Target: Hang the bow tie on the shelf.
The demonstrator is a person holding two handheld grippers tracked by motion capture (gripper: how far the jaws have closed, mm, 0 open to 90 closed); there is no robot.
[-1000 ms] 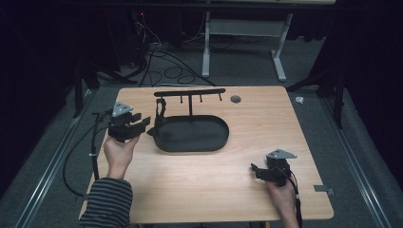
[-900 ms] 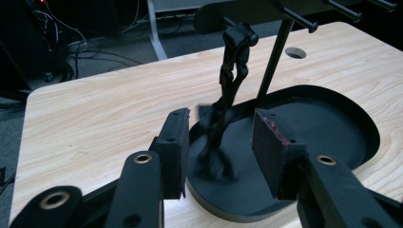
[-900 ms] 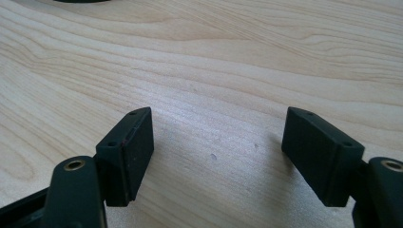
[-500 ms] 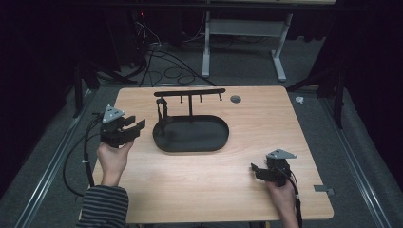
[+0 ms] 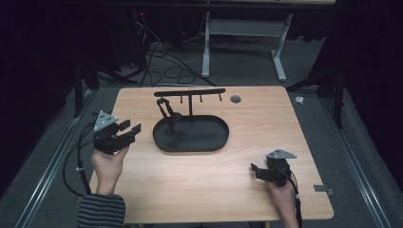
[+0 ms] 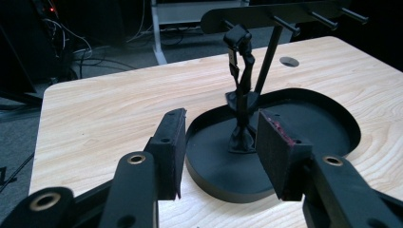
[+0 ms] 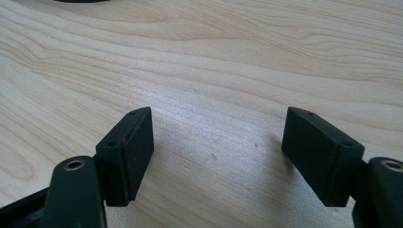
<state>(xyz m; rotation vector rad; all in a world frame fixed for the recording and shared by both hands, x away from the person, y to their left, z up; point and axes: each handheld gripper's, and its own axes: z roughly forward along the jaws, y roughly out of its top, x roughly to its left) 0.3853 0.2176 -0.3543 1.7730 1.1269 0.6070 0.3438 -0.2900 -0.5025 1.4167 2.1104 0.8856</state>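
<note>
The desk is light wood with rounded corners and a round grommet hole near its far edge. It stands on grey carpet. Beyond the far edge, black cables lie tangled on the floor, and the white legs of another table rise behind them. A metal rail runs along the floor past the left edge. The surrounding room is dark; light falls mainly on the desk. A small grey plate lies at the near right corner.
</note>
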